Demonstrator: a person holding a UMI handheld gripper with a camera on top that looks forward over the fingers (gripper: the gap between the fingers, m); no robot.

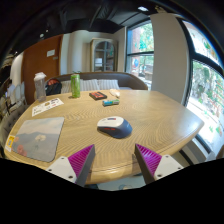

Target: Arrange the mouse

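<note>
Gripper point(114, 160): fingers spread wide apart, nothing held between them. Magenta pads point(82, 158) face inward on each finger, both hovering at the near edge of a round wooden table point(150, 125).

Just ahead of the fingers, slightly beyond the gap between them: computer mouse point(111, 122), pale grey-white body, lying flat on the bare wood. It sits on a dark patch that could be its own base or shadow; cannot tell which. The mouse is apart from both fingers, not touched.

Left of the mouse, near the left finger: grey mouse mat point(37, 140), rectangular, lying flat on the table with one corner toward the table edge. The mouse is off the mat, well to its right.

Further back on the tabletop: a small dark red flat object point(98, 95) and a teal one point(110, 102) just beside it, too small to identify. Left of those, a green can point(75, 85) stands upright. Further left, a clear plastic bottle point(40, 86), upright, with a sheet of printed paper point(46, 106) lying flat in front of it.

Beyond the table: a bench seat point(100, 82) along the far side, then large windows point(210, 80) at right showing daylight and foliage.
</note>
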